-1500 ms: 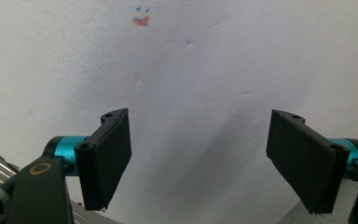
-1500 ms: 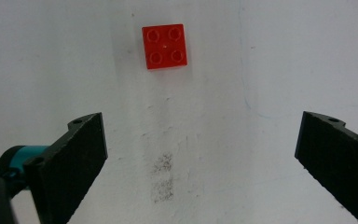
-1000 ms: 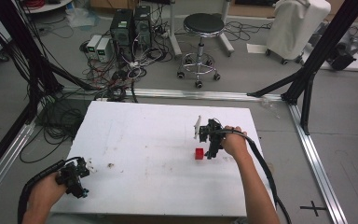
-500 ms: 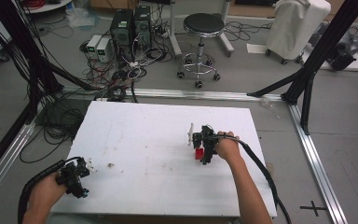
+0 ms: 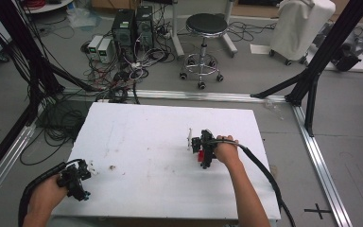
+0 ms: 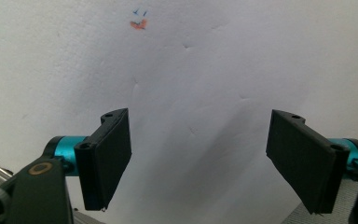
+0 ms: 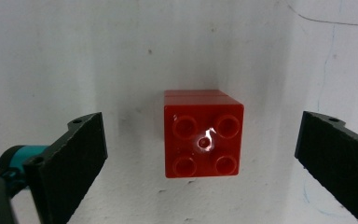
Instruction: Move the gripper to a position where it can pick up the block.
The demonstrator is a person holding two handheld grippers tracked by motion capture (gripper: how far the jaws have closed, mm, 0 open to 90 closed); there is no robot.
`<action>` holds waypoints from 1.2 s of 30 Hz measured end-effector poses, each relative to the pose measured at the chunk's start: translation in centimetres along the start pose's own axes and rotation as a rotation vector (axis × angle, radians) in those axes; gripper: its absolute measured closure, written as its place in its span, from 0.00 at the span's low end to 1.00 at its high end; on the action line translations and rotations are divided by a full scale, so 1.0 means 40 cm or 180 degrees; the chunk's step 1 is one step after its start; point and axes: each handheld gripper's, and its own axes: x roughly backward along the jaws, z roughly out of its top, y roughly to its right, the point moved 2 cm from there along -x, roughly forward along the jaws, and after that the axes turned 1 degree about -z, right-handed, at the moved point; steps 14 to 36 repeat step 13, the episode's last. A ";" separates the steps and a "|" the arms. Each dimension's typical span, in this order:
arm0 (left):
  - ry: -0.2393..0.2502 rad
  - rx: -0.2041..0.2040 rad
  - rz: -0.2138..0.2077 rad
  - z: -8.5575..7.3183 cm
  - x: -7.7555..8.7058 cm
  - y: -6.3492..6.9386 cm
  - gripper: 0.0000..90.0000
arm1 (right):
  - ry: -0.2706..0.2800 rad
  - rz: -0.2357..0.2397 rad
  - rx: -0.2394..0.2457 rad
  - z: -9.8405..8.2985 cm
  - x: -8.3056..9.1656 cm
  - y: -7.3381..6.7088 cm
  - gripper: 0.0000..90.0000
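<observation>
A red four-stud brick [image 7: 203,135] stands on the white table [image 7: 74,56], studs facing my right gripper's camera. The right gripper [image 7: 203,122] hovers straight over it, open, one black jaw on each side and neither touching the brick. From the high view the right gripper [image 5: 203,150] is right of the table's middle, and a sliver of the red brick [image 5: 197,149] shows under it. My left gripper [image 5: 78,181] rests at the near left corner. In its own view the left gripper [image 6: 199,117] is open over bare table.
A small orange and blue mark [image 6: 139,23] lies on the table ahead of the left gripper. A brown speck [image 5: 112,167] sits near the left hand. Beyond the table [image 5: 170,118] are a stool [image 5: 203,28], computer boxes [image 5: 132,23], cables and black frame posts [image 5: 321,56].
My right gripper has come a little nearer and to the left, settling over the red brick, which now hides mostly beneath it. The left gripper has not moved.
</observation>
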 end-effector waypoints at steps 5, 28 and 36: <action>-0.0014 -0.0001 -0.0013 0.000 0.000 0.000 0.25 | -0.0012 0.0013 -0.0019 -0.001 -0.001 0.003 0.01; 0.0005 0.0005 -0.0010 0.001 -0.001 0.000 0.25 | -0.0046 0.0014 0.0010 -0.002 -0.004 0.001 0.01; 0.0005 0.0005 -0.0010 0.001 -0.001 0.000 0.25 | -0.0046 0.0014 0.0010 -0.002 -0.004 0.001 0.01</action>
